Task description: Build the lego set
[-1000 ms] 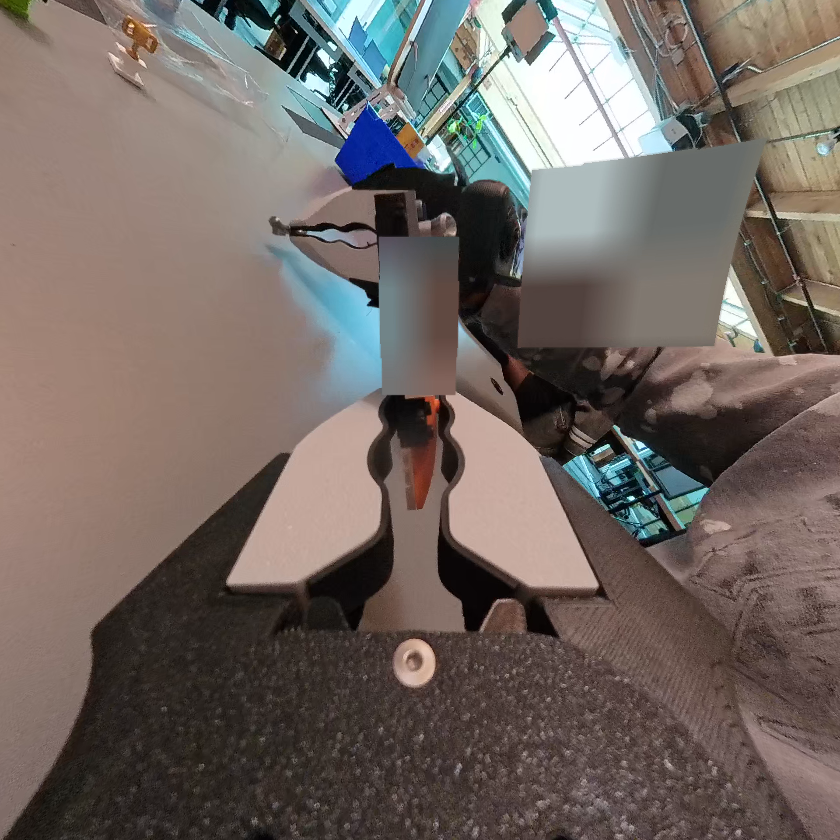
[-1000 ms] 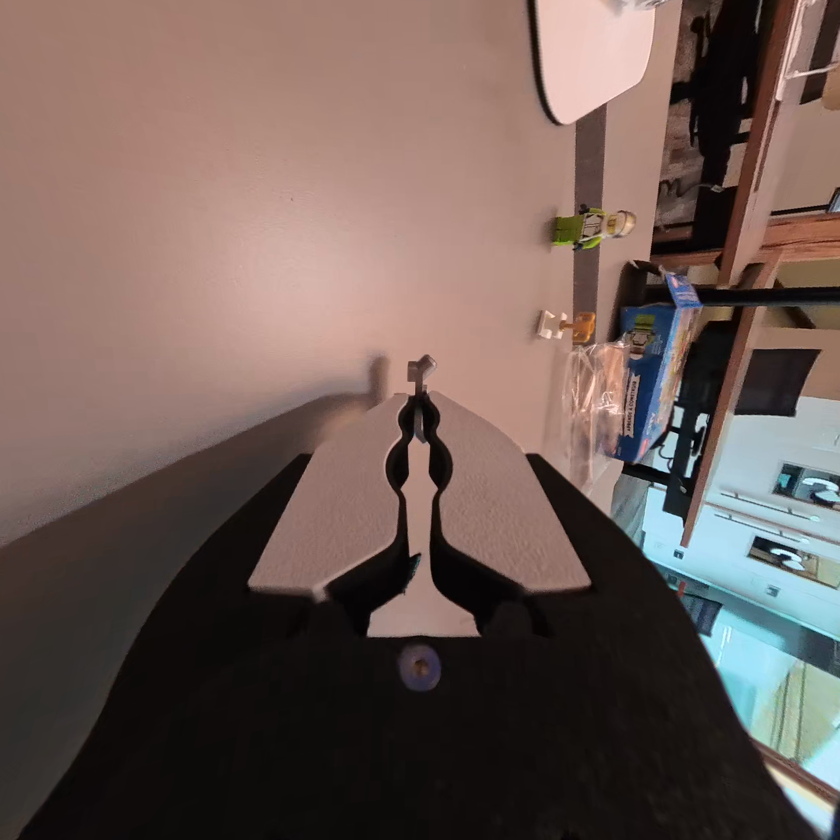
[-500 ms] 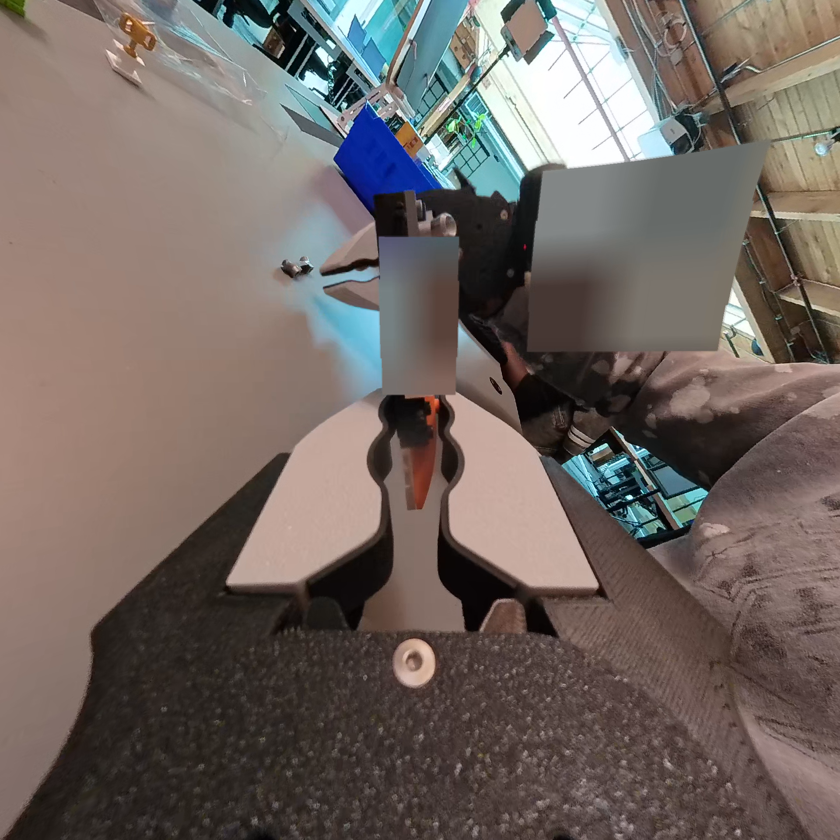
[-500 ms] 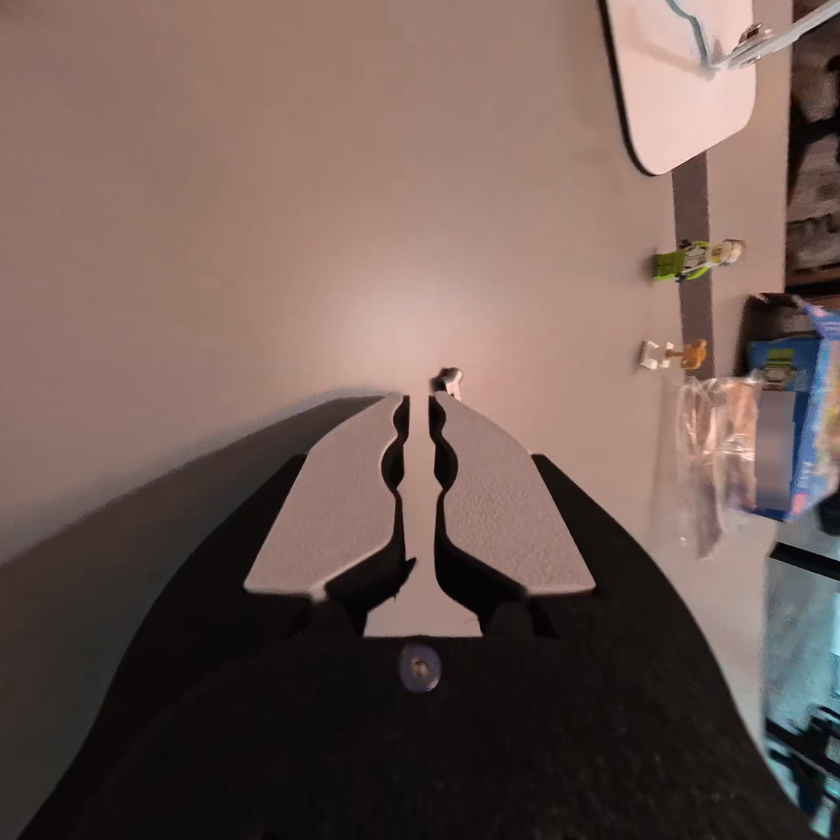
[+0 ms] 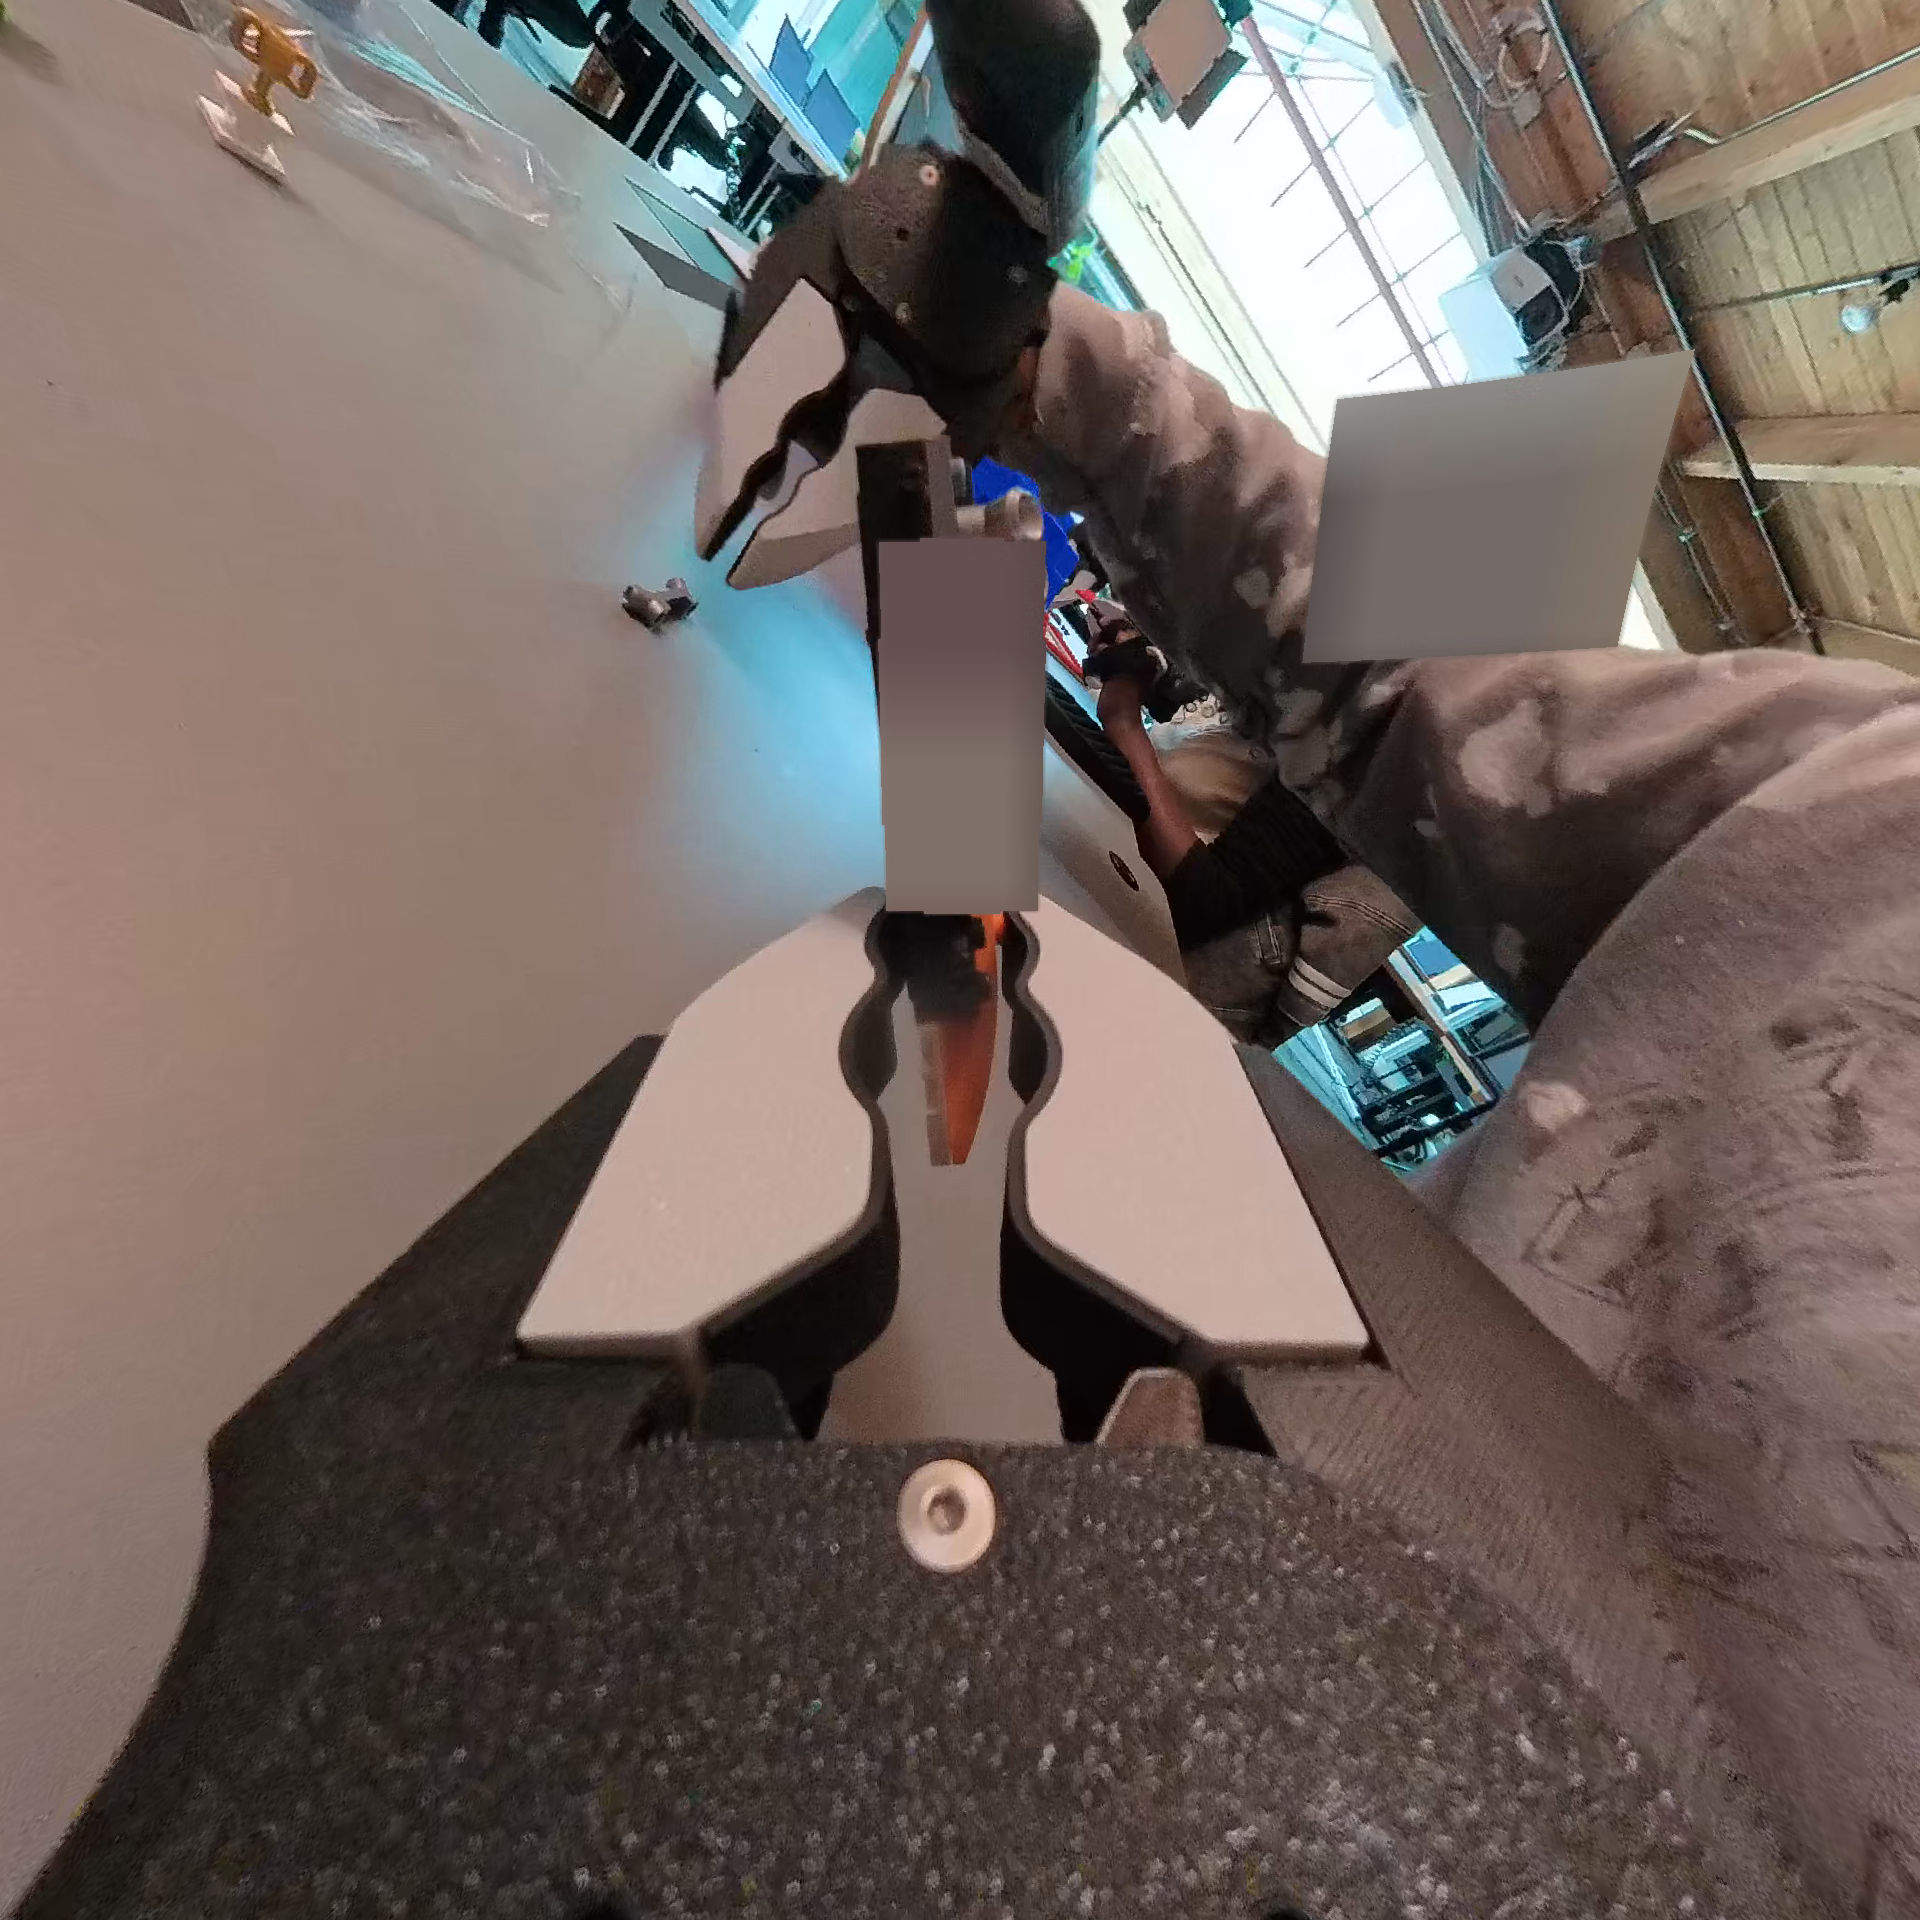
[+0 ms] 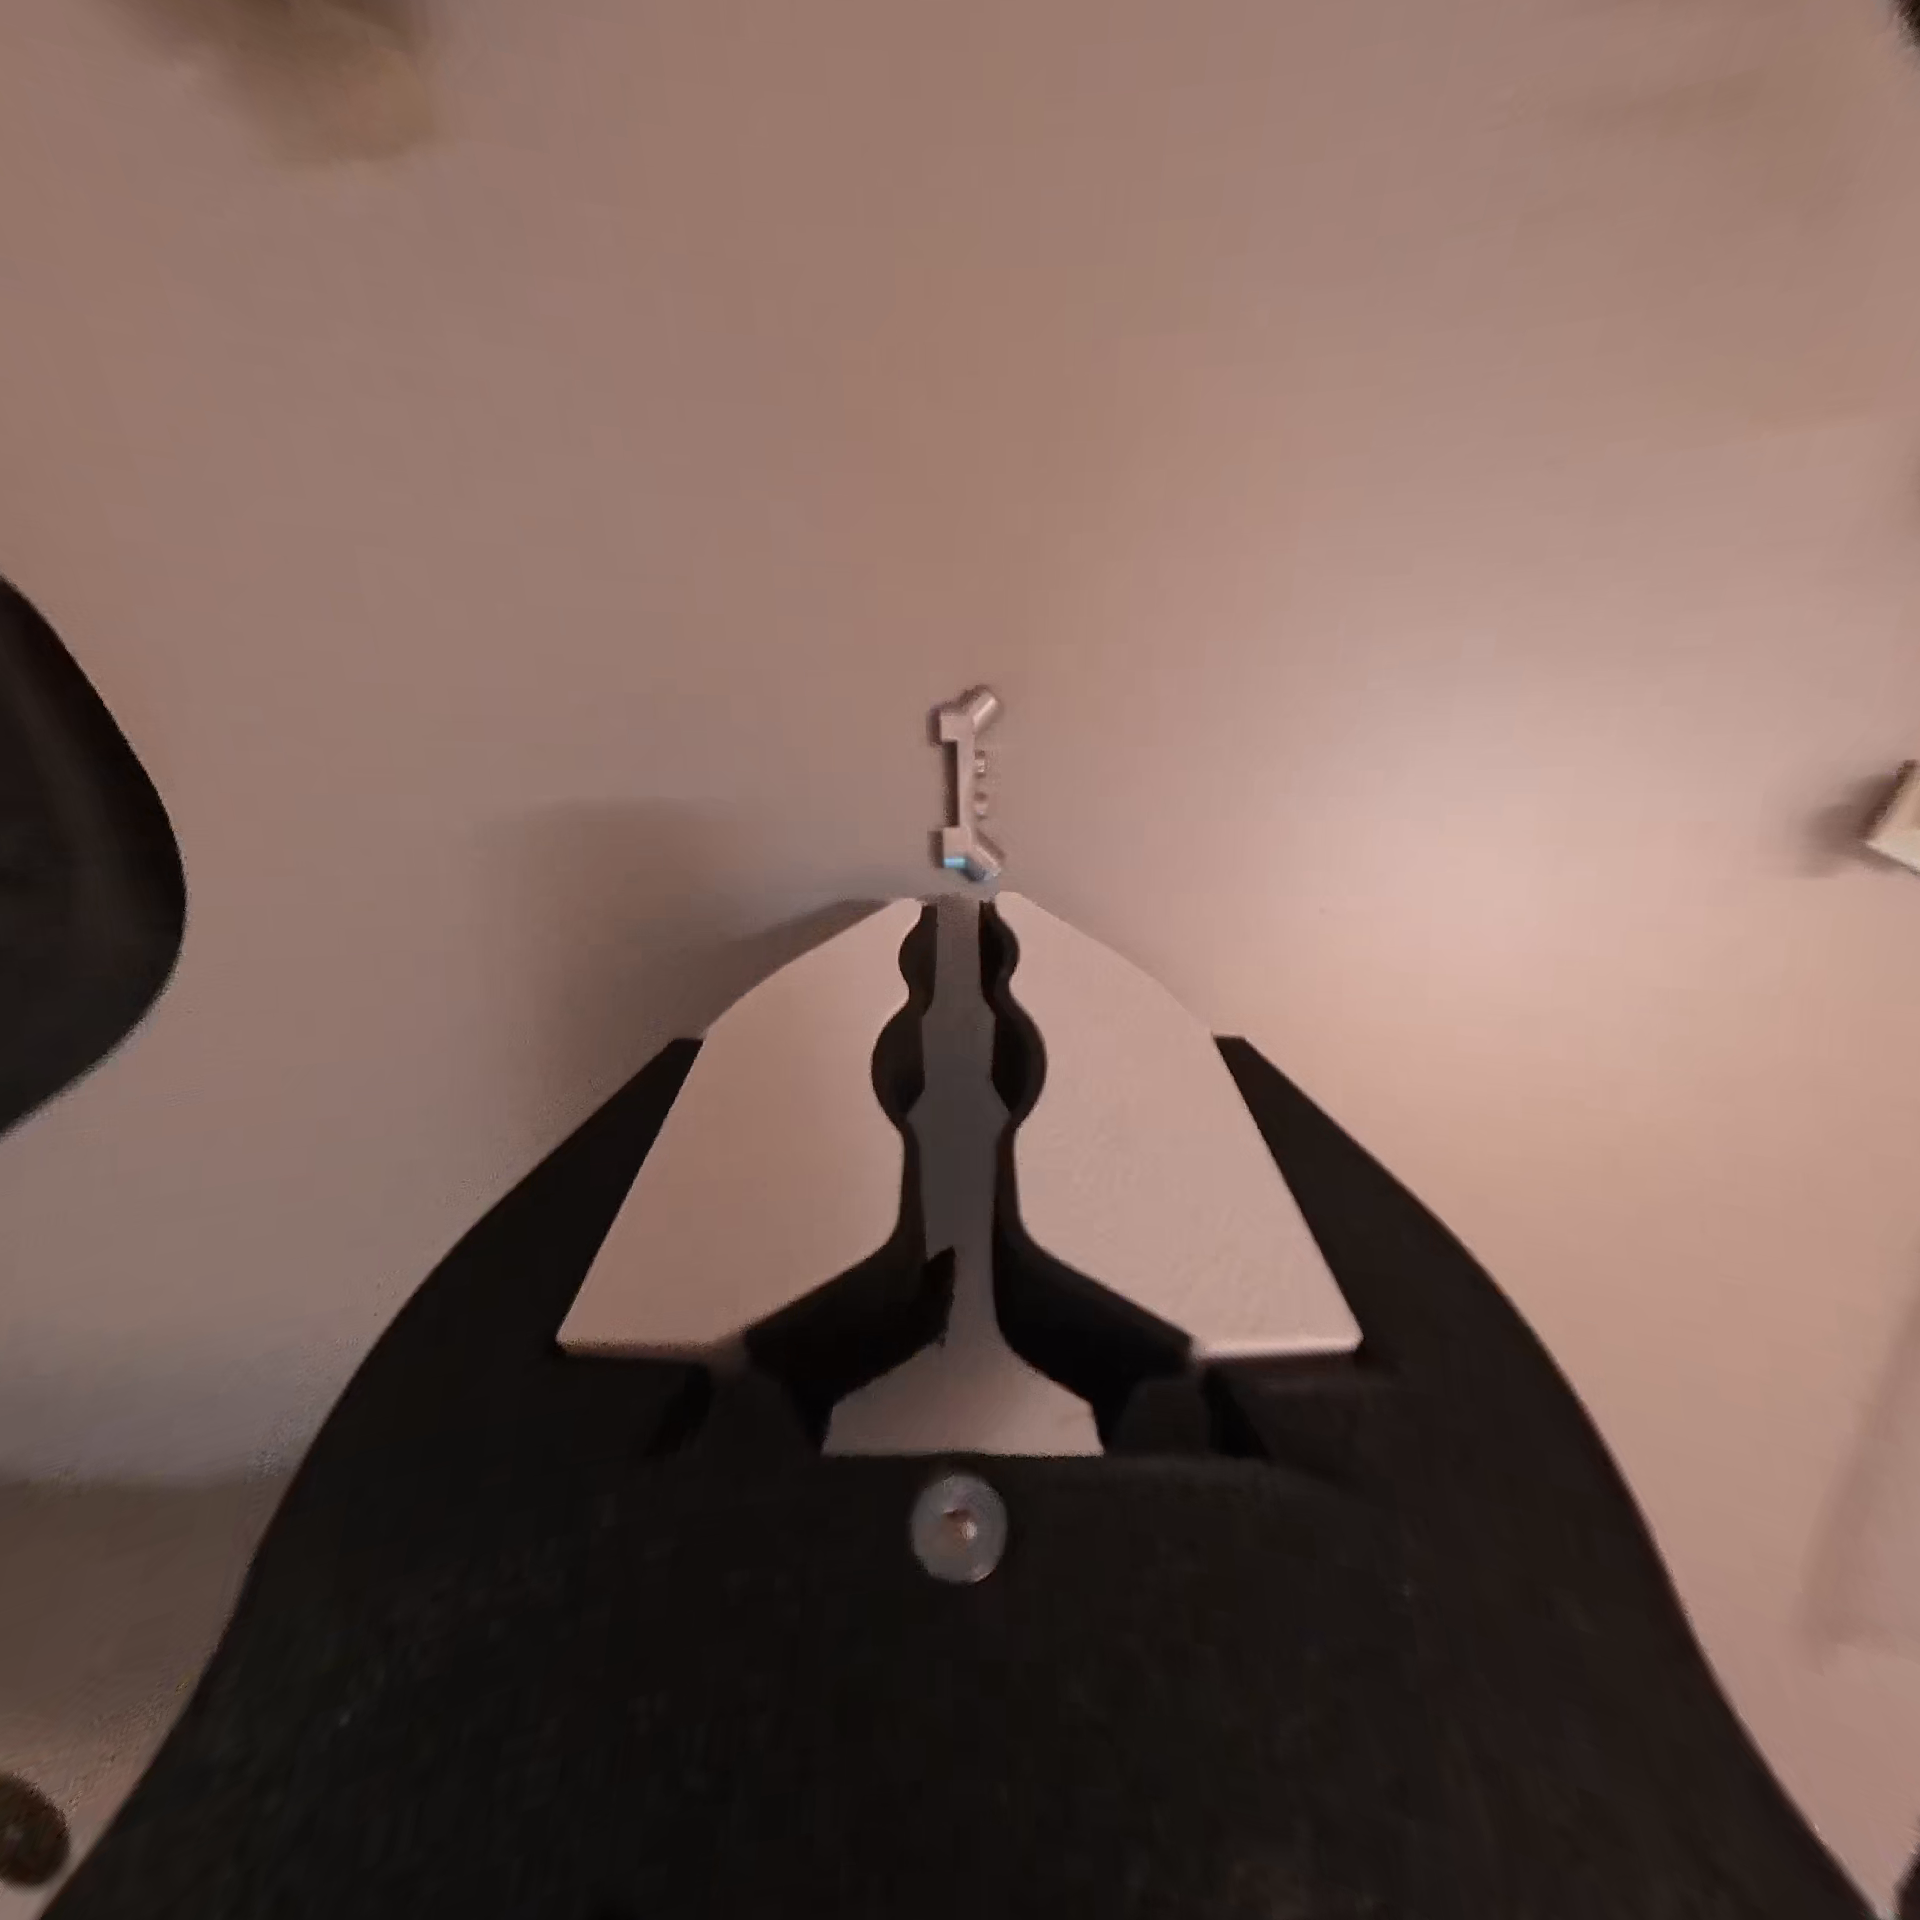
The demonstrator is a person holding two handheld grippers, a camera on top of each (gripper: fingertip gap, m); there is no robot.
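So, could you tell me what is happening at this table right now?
A person is building a lego set with a handheld gripper in each hand. The left gripper is shut on a partly built model with an orange piece, held up off the table. The right gripper hangs over a small grey piece lying loose on the table, its fingers slightly apart and holding nothing. A gold trophy piece stands farther off.

Two grippers (image 5: 951,925) (image 6: 954,902), one loose grey piece (image 6: 968,774), one trophy (image 5: 272,64).
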